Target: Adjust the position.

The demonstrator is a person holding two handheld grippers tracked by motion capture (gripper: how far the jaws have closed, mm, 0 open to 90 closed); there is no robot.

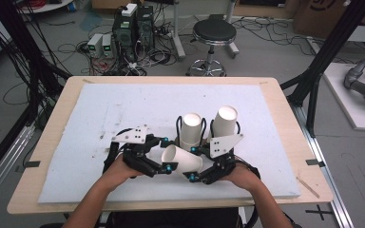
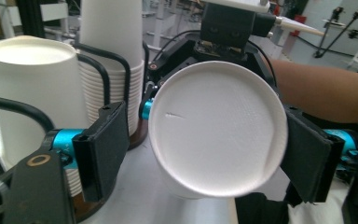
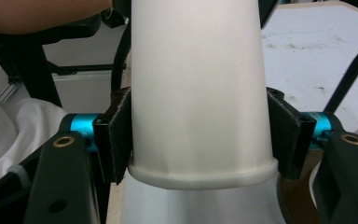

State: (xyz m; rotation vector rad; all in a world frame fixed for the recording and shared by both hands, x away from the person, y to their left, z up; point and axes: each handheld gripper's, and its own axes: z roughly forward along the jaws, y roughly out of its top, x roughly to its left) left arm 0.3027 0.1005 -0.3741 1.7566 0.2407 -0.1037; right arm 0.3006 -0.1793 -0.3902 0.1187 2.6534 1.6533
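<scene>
Two stacks of white paper cups stand upside down in black wire holders at the middle of the high view, the left stack [image 1: 191, 129] and the right stack [image 1: 225, 124] side by side on the pale foam board [image 1: 100, 114]. One loose cup [image 1: 183, 159] lies on its side just below them, between the two grippers.

Seen from the right gripper [image 1: 205, 173] camera, the jaws press on both sides of the cup's wall just above its rolled rim, so this hand has it. Seen from the left gripper [image 1: 164, 167] camera, the cup's flat bottom [image 2: 216, 128] fills the gap between the jaws; the far pad looks to be touching the cup's edge, while the near pad stands clear of it. That gripper is about half open and holds nothing.

Judging by this, the step in hand is passing or separating a single cup taken off a stack. Next, the right hand likely needs to carry the cup clear of the left jaws and set it upright on a bare patch of board.
</scene>
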